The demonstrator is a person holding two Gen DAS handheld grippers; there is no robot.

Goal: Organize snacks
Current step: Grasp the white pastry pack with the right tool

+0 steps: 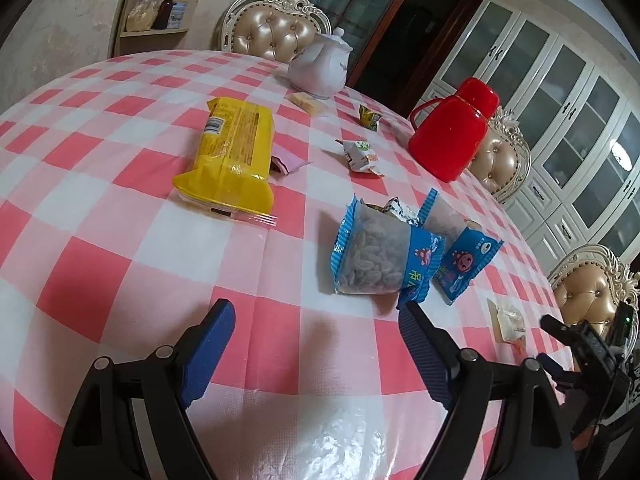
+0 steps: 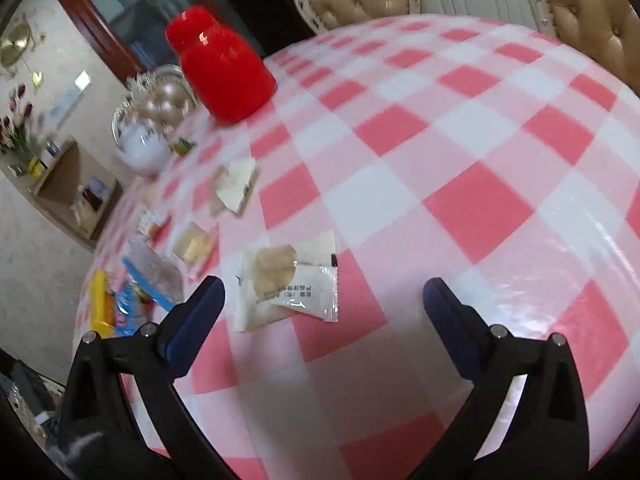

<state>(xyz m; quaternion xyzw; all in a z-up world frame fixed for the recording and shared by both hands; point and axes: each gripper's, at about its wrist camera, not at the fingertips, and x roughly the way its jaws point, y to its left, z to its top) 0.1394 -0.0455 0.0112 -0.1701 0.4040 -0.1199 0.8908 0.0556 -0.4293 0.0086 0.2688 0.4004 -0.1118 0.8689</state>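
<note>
Where right claw (image 2: 322,294) gapes, wafer packet (image 2: 286,286)

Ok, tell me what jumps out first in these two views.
The red thermos jug stands upright near the far edge of the pink-checked tablecloth. A yellow snack pack lies flat mid-table, with two blue-edged snack bags closer to the open left gripper. Just ahead of the open right gripper lie white-wrapped round biscuits.

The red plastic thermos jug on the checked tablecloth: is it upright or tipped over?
Upright. The red plastic thermos jug stands on its base on the pink checked tablecloth, cap on top.
</note>
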